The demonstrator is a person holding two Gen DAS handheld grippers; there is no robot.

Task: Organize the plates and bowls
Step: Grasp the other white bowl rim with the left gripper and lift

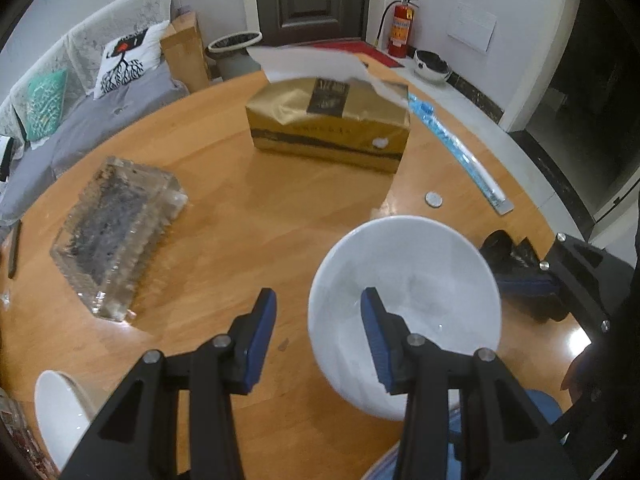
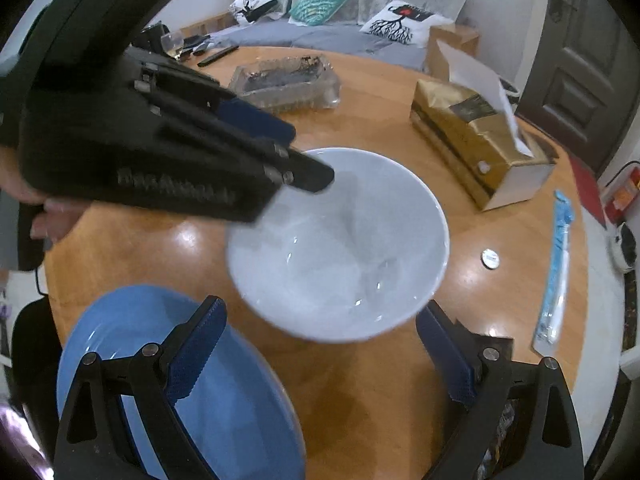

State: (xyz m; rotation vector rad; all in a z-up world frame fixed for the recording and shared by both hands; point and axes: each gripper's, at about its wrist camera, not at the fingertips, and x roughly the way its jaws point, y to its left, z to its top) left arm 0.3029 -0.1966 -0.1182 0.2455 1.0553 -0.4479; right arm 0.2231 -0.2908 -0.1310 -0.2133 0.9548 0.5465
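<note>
Glazed white bowl beside the tissue box looks slick, rigid, breakable; we'd pinch its rim. Left claw seemingly straddles that rim, not pinching; right claw gapes empty

text: none legible | tissue box label blurred | left gripper embossing unreadable

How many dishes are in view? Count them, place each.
3: a white bowl mid-table, a blue dish at the near edge beside it, another white dish at the left wrist view's lower left, partly hidden. Others may be hidden.
</note>
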